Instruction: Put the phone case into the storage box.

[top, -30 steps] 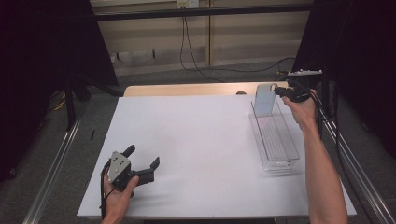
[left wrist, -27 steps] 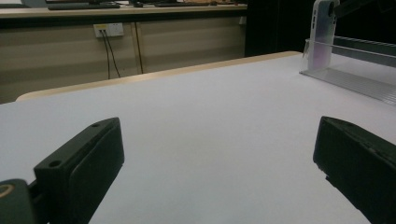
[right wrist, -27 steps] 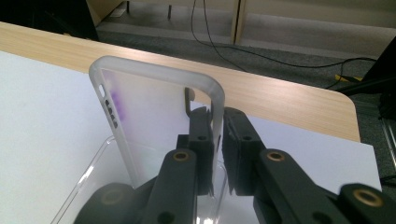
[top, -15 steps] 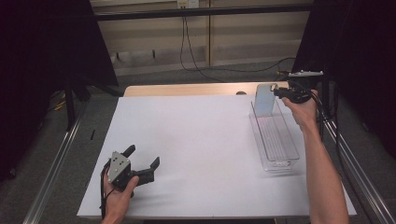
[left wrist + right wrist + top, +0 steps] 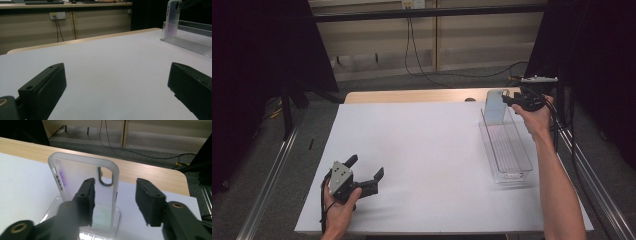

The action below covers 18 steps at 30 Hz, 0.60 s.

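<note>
A white table (image 5: pixel 427 150) is taking up the middle of the high view, with a strip of bare wood showing along its far edge; every place below is given from this table; a clear plastic tray (image 5: pixel 507 150), long and narrow, is lying on the table's right side and running from the far edge toward the near one; a translucent phone case (image 5: pixel 495 106) with a frosted white rim is standing upright at the tray's far end, close to the table's far right corner, and in the right gripper view (image 5: pixel 85 187) its oval camera cut-out and a faint purple tint are showing; the person's right forearm is reaching along the table's right edge, and the right gripper (image 5: pixel 511 100) is hovering at that far right corner just beside the case, its jaws spread apart with one jaw in front of the case and the other off to its side, not pressing on it; the left gripper (image 5: pixel 368 171) is sitting low on the table near the near left corner, held in the left hand (image 5: pixel 339 210), its jaws parted wide with only bare white surface between them in the left gripper view (image 5: pixel 115 95), and the case and tray are appearing far off at that view's upper right
</note>
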{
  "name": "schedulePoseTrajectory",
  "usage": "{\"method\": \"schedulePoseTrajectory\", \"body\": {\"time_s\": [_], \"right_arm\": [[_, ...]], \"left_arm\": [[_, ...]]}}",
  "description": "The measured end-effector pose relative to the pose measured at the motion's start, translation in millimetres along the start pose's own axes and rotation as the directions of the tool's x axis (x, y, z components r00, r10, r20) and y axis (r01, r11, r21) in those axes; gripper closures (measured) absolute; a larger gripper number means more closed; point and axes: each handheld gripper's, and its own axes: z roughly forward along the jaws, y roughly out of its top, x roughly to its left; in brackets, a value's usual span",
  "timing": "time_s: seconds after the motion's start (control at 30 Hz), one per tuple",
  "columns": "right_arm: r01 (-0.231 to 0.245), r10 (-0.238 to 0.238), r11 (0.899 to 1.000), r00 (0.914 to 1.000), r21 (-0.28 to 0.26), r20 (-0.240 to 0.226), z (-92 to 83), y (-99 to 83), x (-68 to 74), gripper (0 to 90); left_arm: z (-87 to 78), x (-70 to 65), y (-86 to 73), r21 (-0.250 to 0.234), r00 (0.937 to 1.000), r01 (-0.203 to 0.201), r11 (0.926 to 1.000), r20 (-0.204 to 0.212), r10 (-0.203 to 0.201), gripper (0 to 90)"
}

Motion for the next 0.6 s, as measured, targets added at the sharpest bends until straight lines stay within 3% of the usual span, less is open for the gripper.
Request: {"method": "schedulePoseTrajectory", "body": {"time_s": [0.33, 0.5, 0.6], "right_arm": [[0.003, -0.002, 1.000, 0.9999, -0.019, 0.017, -1.9, -0.3, -1.0, 22.0], [-0.007, 0.007, 1.000, 0.9998, -0.003, 0.020, -2.2, -0.7, -1.4, 8.7], [-0.029, 0.029, 1.000, 0.9994, -0.009, 0.016, -4.1, -0.7, -2.4, 7.1]], "left_arm": [[-0.1, 2.0, -0.5, -0.001, 1.0000, 0.007, 1.0000, -0.006, -0.007, 2.0], [0.3, 1.8, 0.5, -0.007, 0.9999, 0.009, 0.9999, -0.007, -0.009, 2.0], [2.6, 1.0, 0.8, -0.004, 1.0000, 0.005, 1.0000, 0.001, -0.005, 2.0]]}}
